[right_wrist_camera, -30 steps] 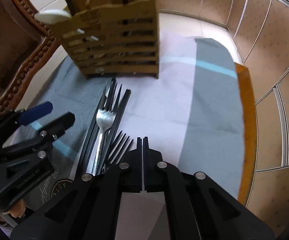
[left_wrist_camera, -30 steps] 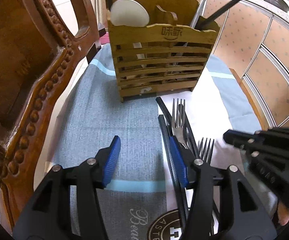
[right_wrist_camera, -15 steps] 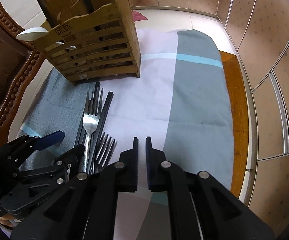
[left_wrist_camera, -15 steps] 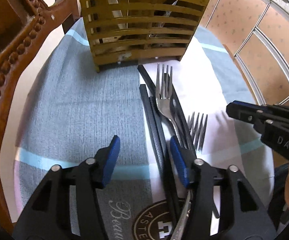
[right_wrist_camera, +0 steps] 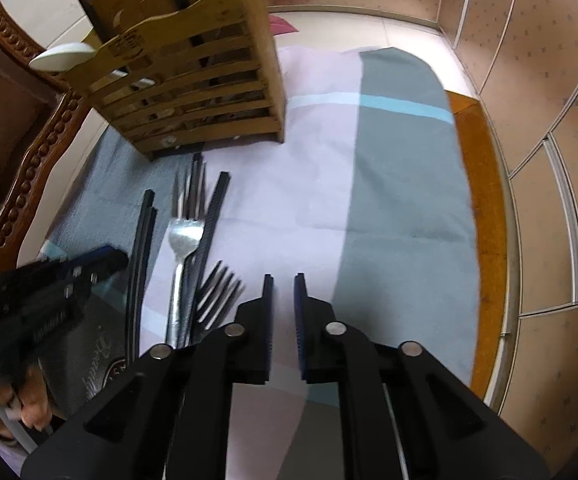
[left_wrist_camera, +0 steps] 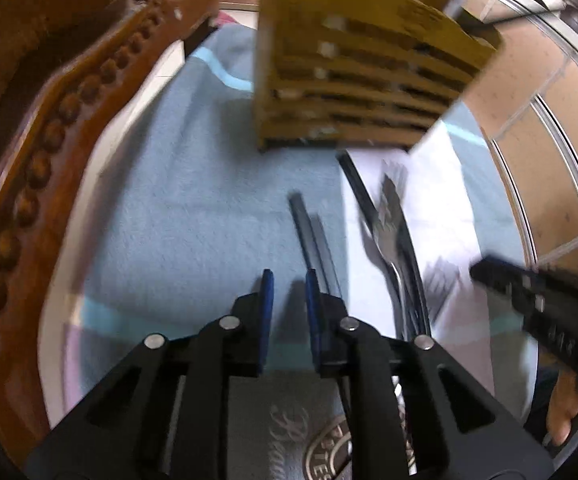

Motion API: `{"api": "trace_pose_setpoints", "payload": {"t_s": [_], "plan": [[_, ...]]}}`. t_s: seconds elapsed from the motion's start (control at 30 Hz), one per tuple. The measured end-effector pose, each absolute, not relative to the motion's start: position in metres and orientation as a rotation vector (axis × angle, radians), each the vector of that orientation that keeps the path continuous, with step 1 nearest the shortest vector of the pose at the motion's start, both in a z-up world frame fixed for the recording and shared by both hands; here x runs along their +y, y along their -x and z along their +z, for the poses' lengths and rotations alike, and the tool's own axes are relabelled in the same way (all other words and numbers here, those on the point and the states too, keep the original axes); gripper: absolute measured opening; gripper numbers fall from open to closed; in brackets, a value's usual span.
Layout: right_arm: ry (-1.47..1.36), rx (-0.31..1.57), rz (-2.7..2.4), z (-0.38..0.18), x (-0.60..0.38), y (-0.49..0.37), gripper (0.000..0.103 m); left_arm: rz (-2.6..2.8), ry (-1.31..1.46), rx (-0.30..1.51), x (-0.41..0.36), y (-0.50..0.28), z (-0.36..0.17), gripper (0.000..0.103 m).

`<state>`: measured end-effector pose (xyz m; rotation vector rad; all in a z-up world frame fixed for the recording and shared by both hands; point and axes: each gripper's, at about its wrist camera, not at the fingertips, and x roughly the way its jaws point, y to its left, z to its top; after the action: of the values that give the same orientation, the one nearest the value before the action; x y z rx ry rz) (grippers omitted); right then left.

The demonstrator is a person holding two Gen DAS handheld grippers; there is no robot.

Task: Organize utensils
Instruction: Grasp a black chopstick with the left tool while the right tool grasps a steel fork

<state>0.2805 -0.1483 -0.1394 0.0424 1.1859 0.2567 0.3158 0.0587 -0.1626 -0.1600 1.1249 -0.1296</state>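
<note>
Covering most of the tabletop, a grey and white cloth [right_wrist_camera: 401, 184] with a pale blue stripe carries everything here, and a carved wooden chair [left_wrist_camera: 49, 128] stands at its left edge. A slatted wooden utensil holder [right_wrist_camera: 193, 92] stands upright toward the far end of the cloth, with a white spoon [right_wrist_camera: 63, 56] and dark handles poking out of its top. Just in front of the holder lies a loose bundle of utensils, running lengthwise away from it: black chopsticks [right_wrist_camera: 141, 248] on the left, a silver fork [right_wrist_camera: 183, 240] in the middle with another black stick beside it, and a second fork [right_wrist_camera: 219, 296] nearer, tines fanned out.

The left gripper [left_wrist_camera: 289, 286] hangs low over the grey cloth at the left of the bundle, its blue pads a narrow gap apart with nothing between them; the nearest chopsticks run just beside its right finger. The right gripper [right_wrist_camera: 283, 292] hovers above the white part of the cloth, right of the 2 forks, likewise slightly parted and empty.
</note>
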Motion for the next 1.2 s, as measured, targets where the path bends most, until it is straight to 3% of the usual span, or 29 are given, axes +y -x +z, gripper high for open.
{"api": "trace_pose_setpoints", "payload": {"t_s": [0.13,0.37,0.5,0.67,0.83,1.2], "plan": [[-0.036,1.188,0.259,-0.141,-0.144,-0.28,0.013,-0.077,0.122,1.09,0.056,-0.341,-0.154,0.027],[-0.023,1.192,0.255,-0.144,-0.145,-0.279,0.013,-0.03,0.081,1.118,0.045,-0.367,-0.163,0.029],[-0.032,1.19,0.247,-0.144,-0.149,-0.281,0.013,-0.027,0.069,1.131,0.044,-0.365,-0.16,0.015],[-0.099,1.185,0.277,-0.14,-0.158,-0.282,0.013,-0.014,0.051,1.143,0.06,-0.349,-0.155,0.014],[-0.158,1.215,0.367,-0.147,-0.145,-0.284,0.018,-0.003,0.078,1.144,0.07,-0.345,-0.153,0.027],[-0.299,1.245,0.451,-0.163,-0.137,-0.295,0.022,-0.005,0.055,1.15,0.066,-0.351,-0.171,0.028]]}}
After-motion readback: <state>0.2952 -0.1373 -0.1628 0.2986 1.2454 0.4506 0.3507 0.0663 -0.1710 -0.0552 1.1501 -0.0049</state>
